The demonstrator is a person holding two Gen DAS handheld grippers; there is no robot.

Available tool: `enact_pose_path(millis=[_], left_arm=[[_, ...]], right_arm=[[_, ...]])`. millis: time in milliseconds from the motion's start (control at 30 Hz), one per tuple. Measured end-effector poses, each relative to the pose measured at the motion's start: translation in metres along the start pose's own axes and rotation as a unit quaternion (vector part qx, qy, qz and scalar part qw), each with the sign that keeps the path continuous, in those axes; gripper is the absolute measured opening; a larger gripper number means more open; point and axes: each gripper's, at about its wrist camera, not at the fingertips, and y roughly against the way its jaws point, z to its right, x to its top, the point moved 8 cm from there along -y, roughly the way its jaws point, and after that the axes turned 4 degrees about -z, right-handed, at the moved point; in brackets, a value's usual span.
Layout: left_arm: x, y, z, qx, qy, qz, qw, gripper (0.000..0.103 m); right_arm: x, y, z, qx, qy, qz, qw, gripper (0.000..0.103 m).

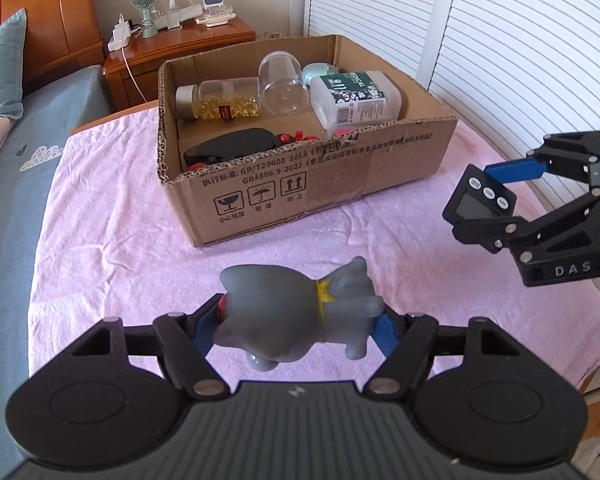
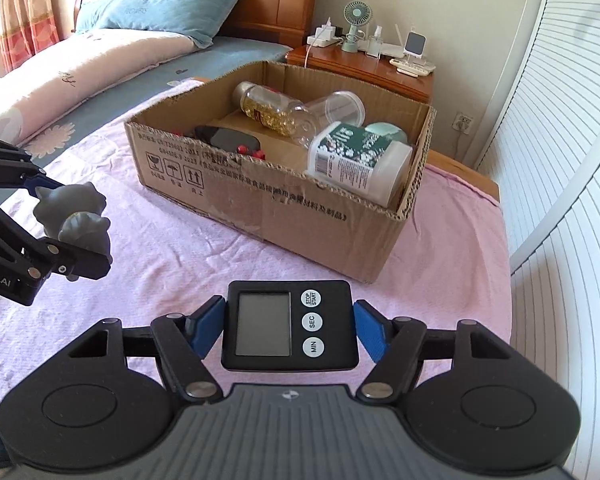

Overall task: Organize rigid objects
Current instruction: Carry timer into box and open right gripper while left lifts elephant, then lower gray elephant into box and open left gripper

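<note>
Grey elephant toy point(image 1: 296, 312) is pinched crosswise by the left gripper point(image 1: 296, 326), long axis running side to side betw. the blue pads, held above the pink cloth point(image 1: 120, 240). Digital timer point(image 2: 290, 326) is clamped flat, face up, in the right gripper point(image 2: 290, 328), pads pressed on its L and R edges. Cardboard box point(image 1: 300, 188) lies ahead of both, open top, already holding bottles etc. Neither gripper can be judged clearly nearer; the timer seems set toward the box's right end, so a fwd carry and drop is prob. called for
</note>
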Motion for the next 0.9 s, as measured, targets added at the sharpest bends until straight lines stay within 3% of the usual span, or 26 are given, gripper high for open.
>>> enact_pose_path(millis=[200, 333, 467, 700, 833, 900], left_arm=[[0.007, 0.017, -0.003, -0.003, -0.010, 0.012, 0.9999, 0.073], [0.013, 0.025, -0.003, 0.000, -0.017, 0.025, 0.9995, 0.073], [0.017, 0.032, -0.006, -0.001, -0.018, 0.035, 0.9992, 0.073], [0.028, 0.034, -0.011, 0.003, -0.018, 0.048, 0.9987, 0.073], [0.036, 0.034, -0.012, 0.004, -0.018, 0.055, 0.9983, 0.073], [0.042, 0.035, -0.012, 0.002, -0.017, 0.059, 0.9981, 0.073]], right_arm=[[0.039, 0.025, 0.007, 0.006, -0.004, 0.041, 0.999, 0.074], [0.072, 0.018, 0.017, -0.005, -0.018, 0.052, 0.998, 0.074], [0.092, -0.008, 0.028, -0.010, -0.043, 0.034, 0.998, 0.074], [0.091, -0.043, 0.034, -0.021, -0.074, 0.003, 0.997, 0.074], [0.091, -0.039, 0.038, -0.021, -0.095, 0.017, 0.995, 0.102], [0.092, -0.030, 0.040, -0.028, -0.109, 0.033, 0.993, 0.103]])
